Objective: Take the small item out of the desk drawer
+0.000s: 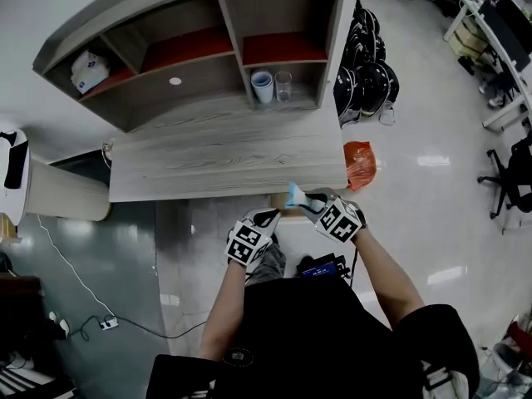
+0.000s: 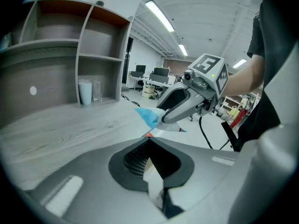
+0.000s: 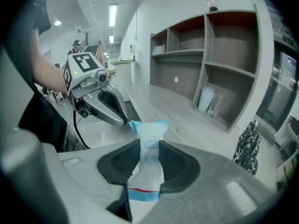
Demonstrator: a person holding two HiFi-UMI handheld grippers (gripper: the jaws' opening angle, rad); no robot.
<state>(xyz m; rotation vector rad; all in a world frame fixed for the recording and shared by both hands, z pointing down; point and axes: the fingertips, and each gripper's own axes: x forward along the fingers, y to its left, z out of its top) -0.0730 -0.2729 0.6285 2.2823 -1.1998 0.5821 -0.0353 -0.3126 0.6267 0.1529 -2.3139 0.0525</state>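
Though right gripper [image 3: 148, 149] clamps packet [image 3: 149, 130], print on it unreadable.

Grippers: two — left gripper [image 1: 270, 216], right gripper [image 1: 306, 199]
Small items: one white-and-blue sachet [image 3: 147, 134]
Drinking vessels: two at the desk's [image 1: 224, 152] back right corner — white cup [image 1: 262, 86], clear glass [image 1: 283, 86]
Bottles: one red-capped bottle [image 3: 212, 0]
Floor bags: one orange bag [image 1: 360, 163], off the desk's front right corner
Shelf bags: one white bag [image 1: 88, 69]
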